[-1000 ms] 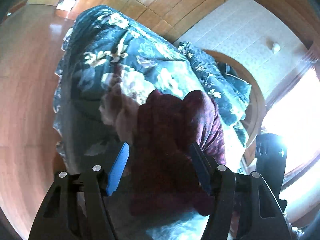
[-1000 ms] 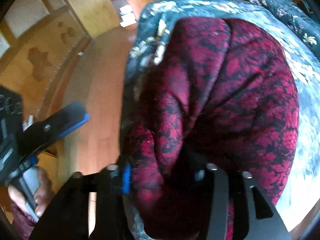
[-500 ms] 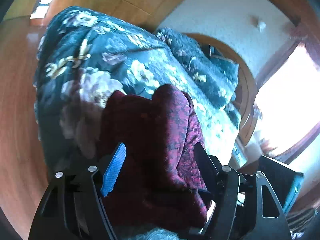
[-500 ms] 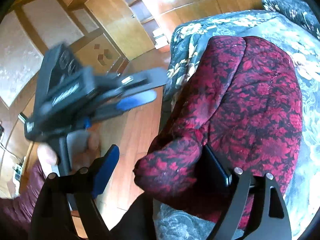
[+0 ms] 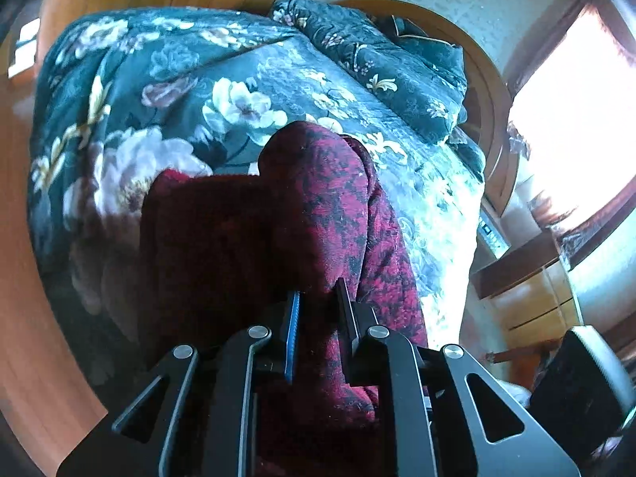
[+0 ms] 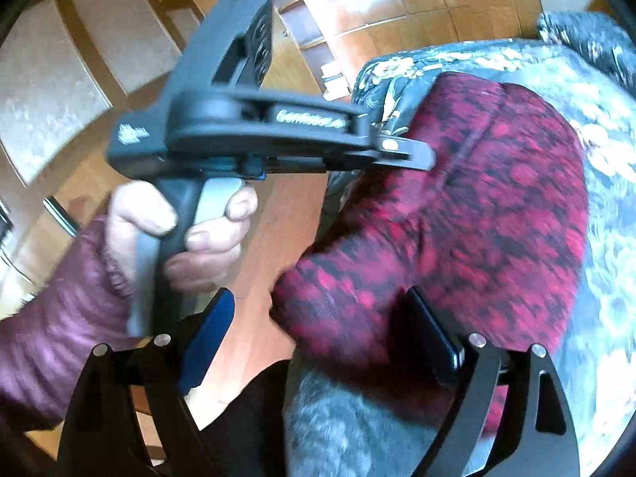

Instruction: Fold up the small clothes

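Two wrist views. Left wrist: left gripper [image 5: 316, 302] with fingers drawn narrow, pinching a raised fold of the red-and-black patterned garment [image 5: 326, 214], which lies on the dark floral bedspread [image 5: 167, 91]. Right wrist only: right gripper [image 6: 322, 326] spread wide, nothing between its fingers, the garment's near edge touching the right finger; a hand [image 6: 175, 230] in a purple knit sleeve [image 6: 51, 326] grips the left tool's handle. Surroundings: wooden floor [image 5: 20, 286], curved wooden headboard [image 5: 493, 119], bright window [image 5: 568, 119], wood-panelled cabinets [image 6: 357, 0].
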`<state>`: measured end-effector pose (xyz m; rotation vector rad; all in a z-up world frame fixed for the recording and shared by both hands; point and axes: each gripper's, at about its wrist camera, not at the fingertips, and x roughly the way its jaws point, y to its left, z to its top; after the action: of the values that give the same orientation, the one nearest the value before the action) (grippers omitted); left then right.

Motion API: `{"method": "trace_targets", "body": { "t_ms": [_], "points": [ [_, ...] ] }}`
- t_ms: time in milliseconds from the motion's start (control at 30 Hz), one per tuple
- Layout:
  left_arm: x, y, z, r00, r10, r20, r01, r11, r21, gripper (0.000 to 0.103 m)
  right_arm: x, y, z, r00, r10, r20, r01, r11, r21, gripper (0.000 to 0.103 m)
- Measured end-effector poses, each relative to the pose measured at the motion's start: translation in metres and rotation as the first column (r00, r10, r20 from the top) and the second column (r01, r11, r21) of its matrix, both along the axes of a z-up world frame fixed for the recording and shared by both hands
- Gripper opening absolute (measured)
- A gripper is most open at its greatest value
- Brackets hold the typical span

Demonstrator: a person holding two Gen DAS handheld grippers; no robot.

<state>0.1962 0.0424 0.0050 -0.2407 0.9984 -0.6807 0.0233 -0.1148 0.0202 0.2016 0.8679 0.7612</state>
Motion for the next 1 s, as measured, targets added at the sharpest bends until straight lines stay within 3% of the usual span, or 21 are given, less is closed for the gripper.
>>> {"method": "trace_targets", "body": {
  "t_ms": [133, 233, 333, 367, 433, 500, 600, 733, 867, 1000],
  "points": [
    [0.0, 0.001, 0.002, 1.0, 0.0, 0.005, 0.0, 1.0, 0.008, 0.016, -0.011, -0.045, 0.005, 0.997, -0.072, -0.025, 0.074, 0.996, 0.05, 0.087],
    [0.001, -0.001, 0.002, 1.0, 0.006, 0.008, -0.006, 1.0, 0.017, 0.016, -0.013, -0.07, -0.001, 0.98, -0.195, -0.036, 0.196, 0.98, 0.016, 0.087],
    [0.002, 0.0, 0.002, 1.0, 0.017, 0.001, -0.017, 1.0, 0.009, 0.018, -0.008, -0.072, -0.008, 0.968, -0.248, -0.021, 0.247, 0.968, -0.043, 0.086],
    [0.003, 0.001, 0.001, 1.0, 0.026, -0.004, -0.026, 1.0, 0.0, 0.021, -0.004, -0.065, -0.01, 0.967, -0.254, -0.01, 0.253, 0.965, -0.067, 0.086],
    [0.005, 0.0, 0.002, 0.999, 0.043, -0.007, -0.043, 0.999, 0.013, 0.041, 0.001, -0.057, -0.012, 0.97, -0.243, 0.001, 0.242, 0.966, -0.091, 0.086],
    [0.008, -0.005, 0.002, 0.999, 0.045, -0.01, -0.045, 0.999, 0.027, 0.053, 0.003, -0.042, -0.016, 0.973, -0.229, 0.021, 0.229, 0.965, -0.127, 0.087],
    [0.015, -0.013, 0.0, 0.999, 0.03, -0.034, -0.03, 0.999, 0.024, 0.054, 0.006, -0.028, -0.021, 0.974, -0.221, 0.039, 0.225, 0.962, -0.154, 0.087],
    [0.014, -0.028, 0.004, 1.0, -0.018, 0.003, 0.018, 0.998, 0.059, 0.017, 0.01, -0.032, -0.023, 0.974, -0.225, 0.039, 0.228, 0.96, -0.159, 0.088],
    [-0.005, -0.021, 0.022, 0.995, -0.006, 0.104, 0.001, 0.999, 0.052, 0.015, 0.007, -0.037, -0.016, 0.976, -0.216, 0.036, 0.219, 0.965, -0.142, 0.088],
    [-0.023, 0.004, 0.026, 0.989, 0.032, 0.145, -0.039, 0.998, 0.047, 0.015, 0.003, -0.044, -0.002, 0.97, -0.236, 0.055, 0.241, 0.965, -0.101, 0.086]
  ]
}}
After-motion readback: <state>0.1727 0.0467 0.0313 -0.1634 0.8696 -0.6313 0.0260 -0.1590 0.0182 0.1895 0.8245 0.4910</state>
